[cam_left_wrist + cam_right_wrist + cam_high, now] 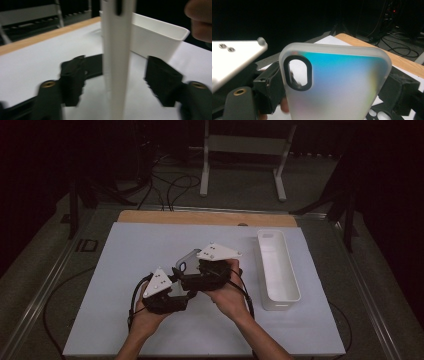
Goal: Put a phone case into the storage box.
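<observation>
— How far along are you?

— Mid-handover, I'd judge. My left gripper [175,295] has its fingers [72,80] spread wide. The phone case [337,85] stands edge-on in the gap between them, and neither pad touches it.

— So what is carrying the case?

— My right gripper [200,277]. Its fingers [269,90] pinch the case across its width, one on each long edge. The back faces that gripper's camera, with the camera cut-out at the upper left. The case is frosted and clear (the blue sheen looks like a reflection, not a print). It is up off the table [150,250], roughly over the middle.

— What is done, and what is left?

— The case is lifted and the right side has a firm hold on it. That much I'd call done. Putting it somewhere is left.

— And the white bin?

— The white bin [277,292] sits along the right side of the table, long side running away from me. It is apart from both hands, and as far as I can see into it from above, it holds nothing. If the case is meant for it, that step is not yet done.
</observation>
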`<state>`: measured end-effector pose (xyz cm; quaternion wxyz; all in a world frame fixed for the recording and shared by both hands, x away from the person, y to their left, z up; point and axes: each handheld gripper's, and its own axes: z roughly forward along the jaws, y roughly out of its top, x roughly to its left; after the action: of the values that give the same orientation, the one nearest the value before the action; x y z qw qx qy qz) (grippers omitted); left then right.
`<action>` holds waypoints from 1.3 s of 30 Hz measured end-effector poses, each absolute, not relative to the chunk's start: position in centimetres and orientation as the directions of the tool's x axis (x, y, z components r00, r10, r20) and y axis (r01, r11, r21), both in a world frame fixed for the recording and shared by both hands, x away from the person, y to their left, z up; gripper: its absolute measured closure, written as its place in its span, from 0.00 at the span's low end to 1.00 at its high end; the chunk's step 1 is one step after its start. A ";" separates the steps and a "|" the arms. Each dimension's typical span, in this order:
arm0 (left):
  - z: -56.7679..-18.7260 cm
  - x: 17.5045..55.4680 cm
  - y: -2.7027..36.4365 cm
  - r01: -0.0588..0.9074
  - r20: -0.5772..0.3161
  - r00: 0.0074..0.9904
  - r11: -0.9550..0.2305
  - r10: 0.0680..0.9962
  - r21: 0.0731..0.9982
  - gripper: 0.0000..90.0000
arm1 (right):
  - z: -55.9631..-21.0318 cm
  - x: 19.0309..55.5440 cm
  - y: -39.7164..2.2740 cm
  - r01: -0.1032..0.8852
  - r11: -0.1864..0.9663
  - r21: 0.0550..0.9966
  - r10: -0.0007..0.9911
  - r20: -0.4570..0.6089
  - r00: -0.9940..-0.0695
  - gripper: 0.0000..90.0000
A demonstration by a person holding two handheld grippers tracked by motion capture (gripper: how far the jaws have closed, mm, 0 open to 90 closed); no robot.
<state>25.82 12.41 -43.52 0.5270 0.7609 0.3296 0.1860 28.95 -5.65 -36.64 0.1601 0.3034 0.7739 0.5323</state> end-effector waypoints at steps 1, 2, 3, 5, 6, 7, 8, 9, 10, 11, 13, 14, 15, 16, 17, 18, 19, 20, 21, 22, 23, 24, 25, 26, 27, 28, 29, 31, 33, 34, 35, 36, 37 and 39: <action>-43.5 25.8 12.6 0.306 -0.070 0.705 -0.215 0.706 0.927 0.19 | -36.6 28.9 -5.7 0.298 0.250 0.921 0.641 0.073 -0.764 0.19; -43.5 25.8 12.6 0.306 -0.070 0.705 -0.215 0.706 0.927 0.15 | -36.6 28.9 -5.7 0.297 0.250 0.921 0.641 0.073 -0.764 0.19; -43.4 25.8 13.1 0.304 -0.070 0.685 -0.197 0.725 0.932 0.13 | -36.6 28.9 -5.7 0.297 0.250 0.922 0.641 0.072 -0.764 0.19; -43.5 25.8 13.4 0.299 -0.055 0.675 -0.204 0.736 0.932 0.06 | -36.6 28.9 -5.7 0.293 0.252 0.922 0.641 0.068 -0.764 0.19; -43.5 25.8 13.6 0.296 -0.052 0.676 -0.205 0.735 0.933 0.01 | -36.6 28.9 -5.8 0.294 0.252 0.922 0.641 0.068 -0.764 0.19; -43.6 25.7 13.9 0.284 -0.050 0.683 -0.202 0.729 0.937 0.00 | -36.6 28.9 -5.8 0.293 0.253 0.922 0.642 0.067 -0.764 0.19; -43.7 25.7 14.1 0.274 -0.043 0.682 -0.200 0.730 0.941 0.00 | -36.6 28.9 -5.8 0.291 0.252 0.923 0.642 0.066 -0.764 0.19; -43.8 25.7 14.4 0.268 -0.035 0.677 -0.202 0.735 0.942 0.00 | -36.6 29.0 -5.9 0.292 0.251 0.923 0.643 0.066 -0.763 0.19; -44.0 25.7 14.6 0.266 -0.026 0.671 -0.207 0.741 0.941 0.00 | -36.6 29.0 -5.9 0.295 0.251 0.922 0.645 0.068 -0.761 0.19; -44.0 25.7 14.6 0.266 -0.026 0.671 -0.207 0.741 0.941 0.00 | -36.6 29.0 -5.9 0.294 0.253 0.922 0.646 0.065 -0.761 0.19; -44.5 25.8 15.5 0.273 -0.018 0.649 -0.211 0.761 0.939 0.00 | -36.6 29.0 -6.0 0.292 0.255 0.922 0.648 0.061 -0.759 0.19; -44.7 25.8 15.8 0.274 -0.019 0.640 -0.204 0.768 0.940 0.00 | -36.6 29.0 -6.1 0.292 0.255 0.922 0.650 0.060 -0.758 0.19; -44.9 25.8 16.0 0.275 -0.012 0.625 -0.206 0.780 0.939 0.00 | -36.6 29.1 -6.2 0.289 0.256 0.922 0.652 0.056 -0.756 0.19; -44.9 25.8 16.0 0.275 -0.012 0.625 -0.206 0.780 0.939 0.00 | -36.6 29.1 -6.2 0.289 0.256 0.922 0.652 0.056 -0.756 0.19; -45.0 25.7 16.3 0.271 -0.006 0.618 -0.206 0.786 0.940 0.00 | -36.6 29.1 -6.3 0.289 0.257 0.922 0.655 0.054 -0.754 0.19; -45.4 25.6 16.9 0.272 -0.013 0.615 -0.196 0.789 0.942 0.00 | -36.6 29.1 -6.4 0.293 0.254 0.922 0.658 0.057 -0.751 0.19; -45.6 25.5 17.2 0.271 -0.010 0.609 -0.196 0.793 0.943 0.00 | -36.6 29.1 -6.5 0.291 0.251 0.923 0.660 0.057 -0.750 0.19; -45.8 25.4 17.5 0.271 -0.004 0.603 -0.200 0.798 0.942 0.00 | -36.6 29.2 -6.6 0.292 0.251 0.923 0.662 0.056 -0.747 0.19; -46.0 25.3 17.7 0.275 -0.005 0.599 -0.199 0.801 0.941 0.00 | -36.5 29.2 -6.7 0.292 0.252 0.922 0.663 0.055 -0.746 0.19; -46.0 25.3 17.7 0.275 -0.005 0.599 -0.199 0.801 0.941 0.00 | -36.5 29.2 -6.8 0.292 0.252 0.923 0.665 0.054 -0.745 0.19; -46.4 25.0 18.3 0.269 0.009 0.587 -0.206 0.809 0.941 0.00 | -36.5 29.2 -6.9 0.291 0.249 0.924 0.667 0.054 -0.743 0.19; -46.4 25.0 18.3 0.269 0.009 0.587 -0.206 0.809 0.941 0.00 | -36.5 29.2 -6.9 0.289 0.253 0.923 0.669 0.049 -0.742 0.19; -46.6 24.9 18.5 0.270 0.011 0.579 -0.204 0.815 0.941 0.00 | -36.5 29.3 -7.0 0.287 0.253 0.924 0.669 0.047 -0.741 0.19; -47.0 24.6 19.0 0.264 0.018 0.565 -0.202 0.825 0.943 0.00 | -36.4 29.3 -7.1 0.287 0.252 0.924 0.670 0.047 -0.741 0.19; -47.2 24.4 19.3 0.265 0.016 0.558 -0.197 0.829 0.944 0.00 | -36.4 29.3 -7.1 0.284 0.252 0.925 0.670 0.044 -0.741 0.19; -47.4 24.2 19.6 0.264 0.016 0.552 -0.193 0.833 0.945 0.00 | -36.4 29.3 -7.2 0.282 0.253 0.925 0.671 0.043 -0.740 0.19; -47.5 24.1 19.8 0.268 0.021 0.537 -0.194 0.843 0.944 0.00 | -36.3 29.3 -7.2 0.284 0.249 0.926 0.674 0.045 -0.737 0.19; -47.9 23.9 20.3 0.271 0.027 0.517 -0.194 0.856 0.943 0.00 | -36.2 29.4 -7.4 0.279 0.249 0.928 0.675 0.041 -0.736 0.19; -48.2 23.7 20.7 0.277 0.029 0.497 -0.190 0.867 0.942 0.00 | -36.2 29.5 -7.4 0.281 0.243 0.929 0.677 0.045 -0.734 0.19; -48.4 23.7 20.9 0.281 0.025 0.490 -0.184 0.872 0.942 0.00 | -36.1 29.5 -7.4 0.280 0.245 0.928 0.679 0.042 -0.733 0.19; -48.5 23.7 21.0 0.287 0.023 0.482 -0.183 0.876 0.940 0.00 | -36.1 29.6 -7.4 0.279 0.246 0.928 0.680 0.039 -0.732 0.19; -48.5 23.7 21.0 0.287 0.023 0.482 -0.183 0.876 0.940 0.00 | -36.0 29.6 -7.5 0.278 0.248 0.928 0.682 0.036 -0.730 0.19; -48.7 23.8 21.3 0.294 0.019 0.469 -0.176 0.883 0.939 0.00 | -36.0 29.7 -7.5 0.277 0.247 0.929 0.684 0.035 -0.729 0.19; -48.9 23.9 21.4 0.295 0.009 0.460 -0.163 0.888 0.941 0.00 | -35.8 29.9 -7.6 0.278 0.248 0.928 0.688 0.033 -0.725 0.19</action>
<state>23.90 21.45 -48.88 0.4899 0.6999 0.4227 0.3025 29.87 -7.62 -35.85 0.1954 0.3155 0.7654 0.5257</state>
